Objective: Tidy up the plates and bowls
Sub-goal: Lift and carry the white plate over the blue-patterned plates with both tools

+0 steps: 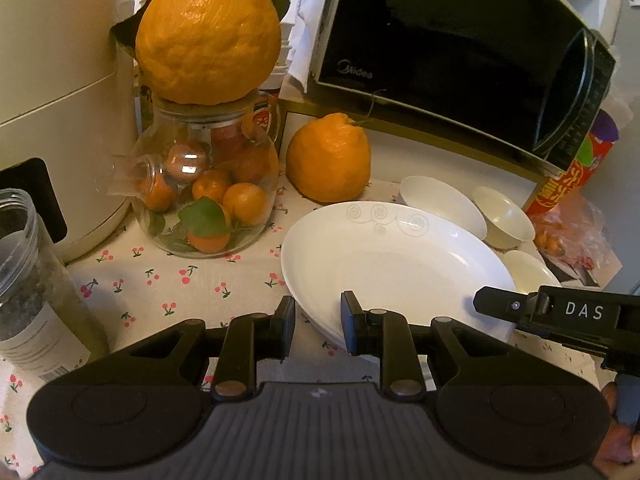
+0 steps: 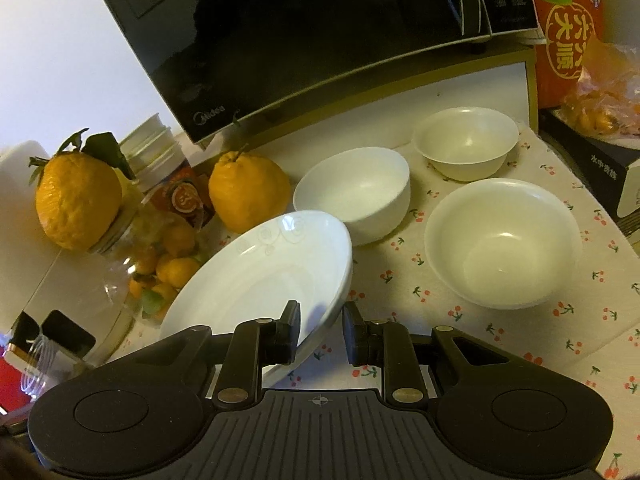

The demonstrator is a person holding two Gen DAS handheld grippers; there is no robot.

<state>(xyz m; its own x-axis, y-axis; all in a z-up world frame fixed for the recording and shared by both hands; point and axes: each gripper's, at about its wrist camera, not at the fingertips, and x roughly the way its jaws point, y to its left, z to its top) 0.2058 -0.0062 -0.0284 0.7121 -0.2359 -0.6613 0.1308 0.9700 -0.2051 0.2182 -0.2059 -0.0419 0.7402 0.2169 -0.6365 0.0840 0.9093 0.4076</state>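
Both grippers pinch the rim of one white plate above a cherry-print tablecloth.

The left gripper [image 1: 318,326] clamps the plate [image 1: 396,264] at its near left rim, and the right gripper [image 2: 321,332] clamps its near right rim, so the plate sits straight ahead of each, tilted, its swirl-patterned far edge toward the microwave [image 1: 460,40]. Three white bowls [image 2: 502,244] stand apart on the tablecloth [image 2: 500,328] to the plate's right. Left of it are a glass jar [image 1: 208,192] of small oranges with a large citrus fruit [image 1: 208,36] on its lid, and another citrus fruit [image 1: 328,158] beside it.
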